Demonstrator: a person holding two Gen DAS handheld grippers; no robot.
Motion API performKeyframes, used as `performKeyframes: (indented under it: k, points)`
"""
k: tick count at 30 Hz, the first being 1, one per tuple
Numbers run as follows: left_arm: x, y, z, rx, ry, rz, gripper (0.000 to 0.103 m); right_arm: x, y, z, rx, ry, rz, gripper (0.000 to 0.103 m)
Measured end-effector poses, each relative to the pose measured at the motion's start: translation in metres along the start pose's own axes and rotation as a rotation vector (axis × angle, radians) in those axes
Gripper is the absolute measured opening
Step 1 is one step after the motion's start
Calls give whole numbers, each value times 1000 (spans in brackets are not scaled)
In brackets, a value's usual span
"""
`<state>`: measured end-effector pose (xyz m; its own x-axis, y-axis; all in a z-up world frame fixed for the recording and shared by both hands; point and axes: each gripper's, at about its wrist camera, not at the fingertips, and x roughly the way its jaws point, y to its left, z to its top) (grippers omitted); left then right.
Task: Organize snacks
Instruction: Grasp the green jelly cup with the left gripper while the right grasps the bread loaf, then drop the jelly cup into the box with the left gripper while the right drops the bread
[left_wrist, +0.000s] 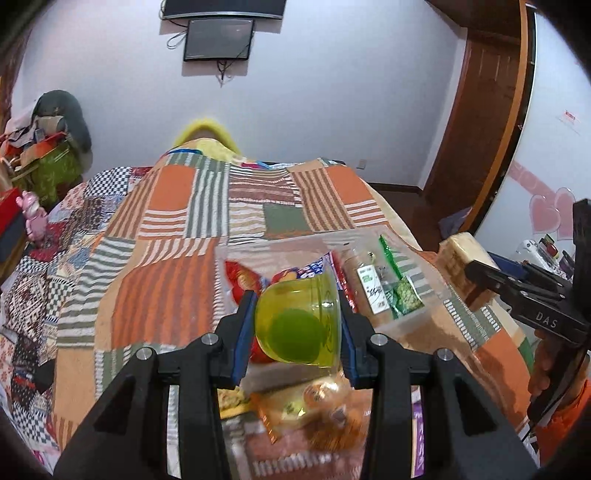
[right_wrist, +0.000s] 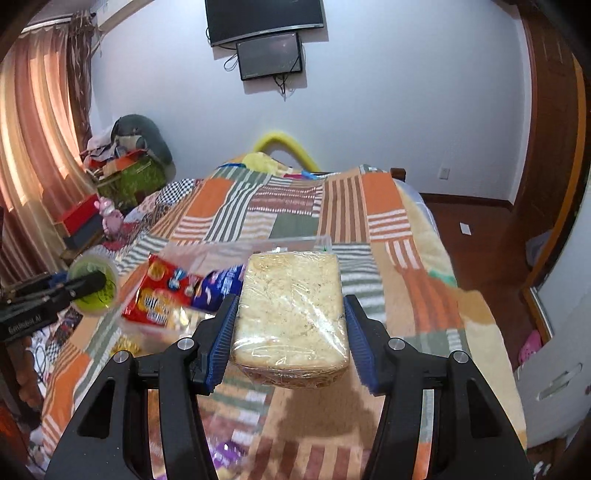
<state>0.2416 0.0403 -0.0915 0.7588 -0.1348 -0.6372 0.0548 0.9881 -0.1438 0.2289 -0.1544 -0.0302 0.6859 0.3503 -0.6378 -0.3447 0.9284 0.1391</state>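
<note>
My left gripper (left_wrist: 297, 317) is shut on a green jelly cup (left_wrist: 299, 325) and holds it above the near end of a clear plastic box (left_wrist: 417, 321) on the bed. The cup also shows at the left of the right wrist view (right_wrist: 94, 286). My right gripper (right_wrist: 290, 319) is shut on a plastic-wrapped pale cake block (right_wrist: 290, 310), held above the bed to the right of the box; the block shows in the left wrist view (left_wrist: 460, 266). In the box lie a red cracker pack (right_wrist: 159, 295), a blue-and-white pack (right_wrist: 221, 284) and a green snack packet (left_wrist: 404, 295).
Loose snacks lie on the patchwork blanket (left_wrist: 166, 266) below my left gripper: an orange packet (left_wrist: 314, 410) and a yellowish one (left_wrist: 232, 400). A purple packet (right_wrist: 225, 456) lies near the bed's front. Clutter and a pink toy (left_wrist: 33, 218) stand at the left.
</note>
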Motion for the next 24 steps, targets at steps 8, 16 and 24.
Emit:
performKeyframes:
  k: [8,16,24]
  points:
    - [47,-11,8,21,47,-9,40,31,1,6,10,21,14,53]
    - [85,-13,10,37,94,17,40,61,1,4,4,71,29,53]
    - [98,-8,7,12,136,19,40,74,-2,4,12,126,43,54]
